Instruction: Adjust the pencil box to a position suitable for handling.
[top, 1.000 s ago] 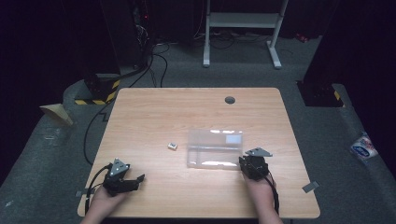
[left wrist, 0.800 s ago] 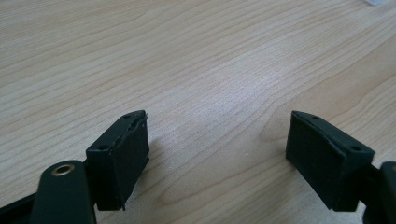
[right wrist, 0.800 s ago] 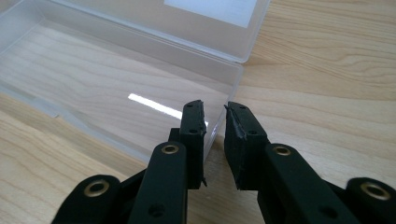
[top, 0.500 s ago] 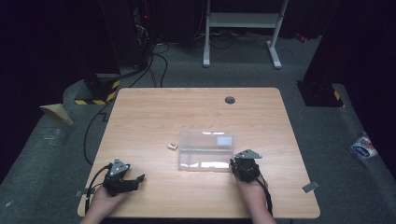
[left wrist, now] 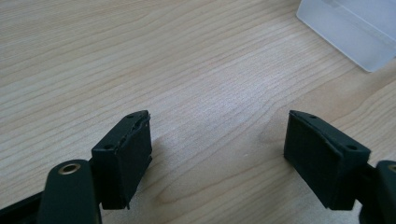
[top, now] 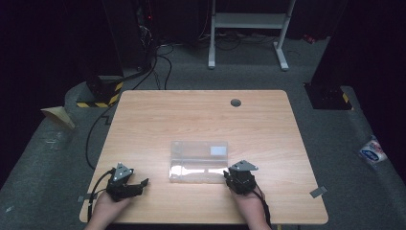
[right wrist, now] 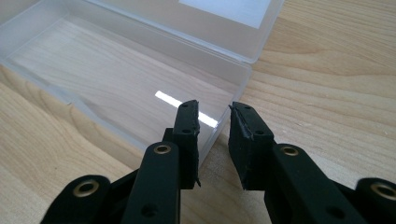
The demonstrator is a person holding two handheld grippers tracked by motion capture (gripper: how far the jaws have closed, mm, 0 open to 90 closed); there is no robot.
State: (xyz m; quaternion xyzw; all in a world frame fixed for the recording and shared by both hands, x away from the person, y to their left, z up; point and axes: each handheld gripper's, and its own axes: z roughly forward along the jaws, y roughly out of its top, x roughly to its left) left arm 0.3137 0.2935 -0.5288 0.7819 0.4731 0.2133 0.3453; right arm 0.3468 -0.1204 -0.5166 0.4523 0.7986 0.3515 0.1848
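Note:
A clear plastic box (top: pixel 198 163) lies with its lid folded back on the wooden table (top: pixel 201 115), a white label on the lid. My right gripper (top: pixel 229 173) is at the box's right end. In the right gripper view its jaws (right wrist: pixel 214 116) straddle the box (right wrist: pixel 116 79) wall at the corner, one inside and one outside, shut on it. My left gripper (top: pixel 142 184) rests near the front left edge, open, with bare wood between its jaws (left wrist: pixel 217 154). A corner of the box (left wrist: pixel 345 28) shows far off in the left gripper view.
A dark round grommet (top: pixel 235 102) sits in the table near its back edge. On the floor behind stand a white metal frame (top: pixel 249 28), cables and a yellow-black striped block (top: pixel 103 96). A white packet (top: pixel 372 151) lies on the floor at the right.
The right gripper has slid left and the box has moved left with it. The small white piece that lay left of the box is no longer seen. The left gripper has stayed put.

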